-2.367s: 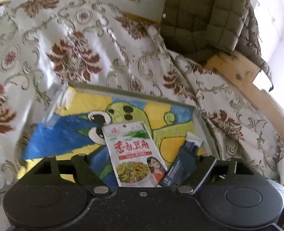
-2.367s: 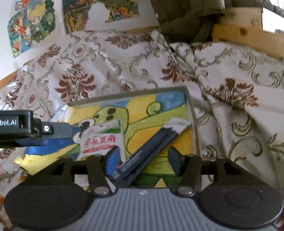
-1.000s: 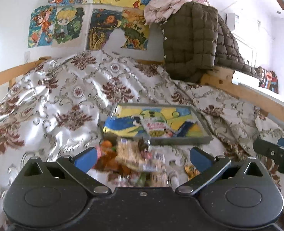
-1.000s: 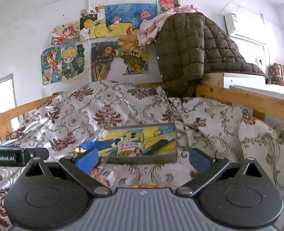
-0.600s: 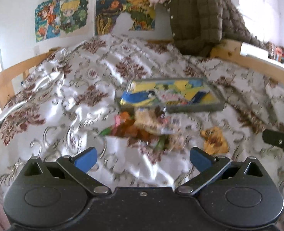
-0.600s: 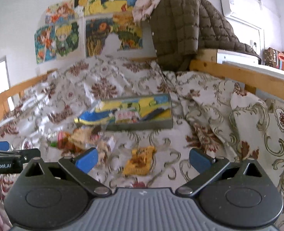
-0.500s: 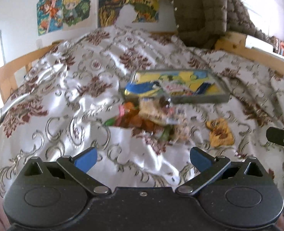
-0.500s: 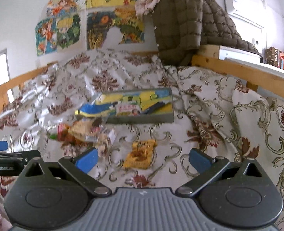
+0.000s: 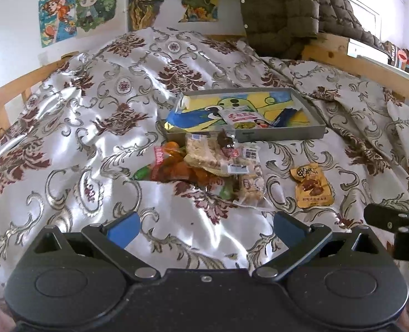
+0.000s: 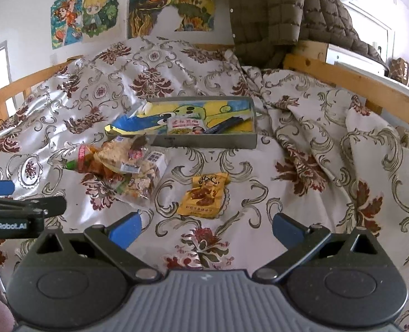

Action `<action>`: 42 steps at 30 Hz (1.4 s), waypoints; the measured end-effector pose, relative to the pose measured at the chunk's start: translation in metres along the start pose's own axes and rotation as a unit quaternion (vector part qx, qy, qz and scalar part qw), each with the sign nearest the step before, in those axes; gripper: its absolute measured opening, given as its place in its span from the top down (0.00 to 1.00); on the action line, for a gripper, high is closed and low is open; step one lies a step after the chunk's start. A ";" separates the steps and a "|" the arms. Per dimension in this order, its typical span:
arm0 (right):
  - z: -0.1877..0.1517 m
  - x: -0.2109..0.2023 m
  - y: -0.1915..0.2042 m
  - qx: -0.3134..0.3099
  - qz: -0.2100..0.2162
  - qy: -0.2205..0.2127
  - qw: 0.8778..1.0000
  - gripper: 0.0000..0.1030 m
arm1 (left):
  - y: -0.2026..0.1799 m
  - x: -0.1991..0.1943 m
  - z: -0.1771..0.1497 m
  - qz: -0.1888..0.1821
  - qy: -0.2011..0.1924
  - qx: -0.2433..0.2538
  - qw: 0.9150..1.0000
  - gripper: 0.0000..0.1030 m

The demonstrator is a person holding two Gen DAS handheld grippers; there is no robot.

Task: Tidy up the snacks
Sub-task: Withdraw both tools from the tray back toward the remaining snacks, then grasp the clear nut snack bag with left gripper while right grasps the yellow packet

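both tongs have drawn back from the tray (image 10: pixel 204 141); left tongs (image 9: pixel 205 228) and right tongs (image 10: pixel 205 228) gape wide, empty, above the bed (image 10: pixel 315 166). "genrobot.ai" marks the left one.

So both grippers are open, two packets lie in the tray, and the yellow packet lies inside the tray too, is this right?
Not quite. The yellow packet lies on the bedspread, in front of the tray and apart from it, as the right wrist view shows. The rest holds: the left gripper and right gripper are open, and two packets lie in the tray.
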State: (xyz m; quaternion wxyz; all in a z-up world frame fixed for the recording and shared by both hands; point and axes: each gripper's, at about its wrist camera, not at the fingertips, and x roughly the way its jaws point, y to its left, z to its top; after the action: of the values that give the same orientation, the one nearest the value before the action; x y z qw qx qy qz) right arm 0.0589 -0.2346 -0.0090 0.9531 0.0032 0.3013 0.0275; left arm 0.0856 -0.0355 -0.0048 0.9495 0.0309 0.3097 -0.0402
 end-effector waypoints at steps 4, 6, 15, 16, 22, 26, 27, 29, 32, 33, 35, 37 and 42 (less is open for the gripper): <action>0.003 0.008 -0.004 0.012 0.005 0.010 1.000 0.00 | -0.002 0.010 0.008 -0.005 0.002 0.009 1.000 0.01; 0.005 0.013 -0.006 0.015 0.006 0.016 1.000 0.00 | -0.003 0.016 0.012 -0.009 0.007 0.011 1.000 0.01; 0.010 0.035 -0.010 0.003 0.005 0.042 0.999 0.00 | -0.007 0.047 0.025 -0.019 0.025 0.032 0.999 0.01; 0.010 0.037 -0.010 0.002 0.005 0.044 0.999 0.00 | -0.007 0.051 0.026 -0.020 0.028 0.033 0.999 0.01; 0.014 0.054 -0.016 0.004 0.009 0.060 0.998 0.00 | -0.010 0.068 0.030 -0.029 0.037 0.035 0.998 0.01; 0.022 0.067 -0.018 -0.018 0.013 0.048 0.999 0.00 | -0.013 0.080 0.032 -0.036 0.028 0.045 0.998 0.01; 0.024 0.072 -0.018 -0.026 0.014 0.041 0.999 0.00 | -0.013 0.083 0.032 -0.037 0.025 0.049 0.998 0.01; 0.027 0.081 -0.018 -0.038 0.013 0.035 0.999 0.00 | -0.014 0.090 0.032 -0.043 0.016 0.054 0.997 0.01; 0.032 0.095 -0.020 -0.042 0.022 0.033 0.998 0.00 | -0.012 0.103 0.030 -0.068 0.026 0.044 0.996 0.01; 0.033 0.098 -0.021 -0.041 0.026 0.031 0.998 0.00 | -0.010 0.106 0.030 -0.077 0.031 0.036 0.996 0.01; 0.035 0.106 -0.023 -0.038 0.038 0.030 0.998 0.01 | -0.008 0.114 0.030 -0.096 0.040 0.013 0.994 0.01; 0.036 0.114 -0.025 -0.037 0.049 0.032 0.998 0.02 | -0.007 0.122 0.031 -0.112 0.045 -0.005 0.993 0.02; 0.033 0.136 -0.022 -0.039 0.049 0.058 0.996 0.16 | -0.010 0.145 0.036 -0.141 0.053 -0.030 0.988 0.17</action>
State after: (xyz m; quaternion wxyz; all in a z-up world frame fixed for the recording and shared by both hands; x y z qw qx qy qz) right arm 0.1907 -0.2487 -0.0605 0.9311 -0.0207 0.3539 0.0856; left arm 0.2229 -0.0568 -0.0619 0.9170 -0.0396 0.3621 -0.1629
